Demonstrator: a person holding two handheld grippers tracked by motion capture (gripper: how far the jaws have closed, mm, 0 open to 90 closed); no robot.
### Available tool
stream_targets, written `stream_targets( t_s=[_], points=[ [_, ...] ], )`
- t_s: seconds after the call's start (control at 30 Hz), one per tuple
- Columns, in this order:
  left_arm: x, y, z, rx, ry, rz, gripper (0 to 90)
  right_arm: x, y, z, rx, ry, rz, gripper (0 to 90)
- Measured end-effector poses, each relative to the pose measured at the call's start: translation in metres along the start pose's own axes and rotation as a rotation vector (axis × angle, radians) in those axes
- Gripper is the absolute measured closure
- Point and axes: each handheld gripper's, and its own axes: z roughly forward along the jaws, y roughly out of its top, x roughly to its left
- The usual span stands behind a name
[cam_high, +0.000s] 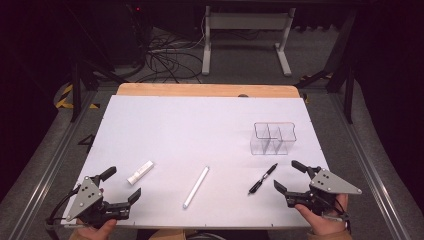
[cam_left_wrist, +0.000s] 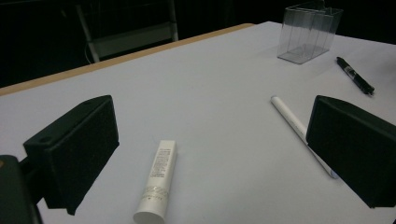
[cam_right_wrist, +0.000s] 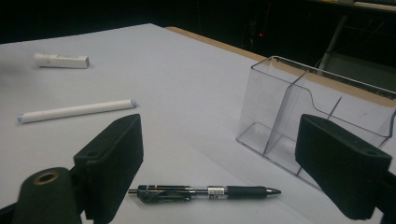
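Note:
On the white table sheet (cam_high: 200, 125) lie a small white tube (cam_high: 140, 172), a long white pen (cam_high: 196, 187) and a black pen (cam_high: 263, 178). A clear plastic divided holder (cam_high: 273, 138) stands at the right. My left gripper (cam_high: 121, 184) rests at the front left corner, open and holding nothing; the white tube (cam_left_wrist: 157, 181) lies just ahead between its jaws, the white pen (cam_left_wrist: 294, 123) beside the right jaw. My right gripper (cam_high: 290, 176) sits at the front right, open and holding nothing, with the black pen (cam_right_wrist: 205, 192) just ahead of it and the holder (cam_right_wrist: 308, 114) beyond.
The table's wooden far edge (cam_high: 207, 90) borders the sheet. Behind it stand a white table frame (cam_high: 245, 35) and loose cables (cam_high: 165, 60) on the floor. Metal rails (cam_high: 45, 165) run along both sides.

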Motion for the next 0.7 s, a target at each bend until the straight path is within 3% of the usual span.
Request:
stream_targets(
  t_s=[0.7],
  points=[
    [0.0004, -0.0002, 0.0004, -0.001, 0.006, 0.001, 3.2, 0.0029, 0.0030, 0.0014, 0.003, 0.004, -0.035, 16.0]
  ],
)
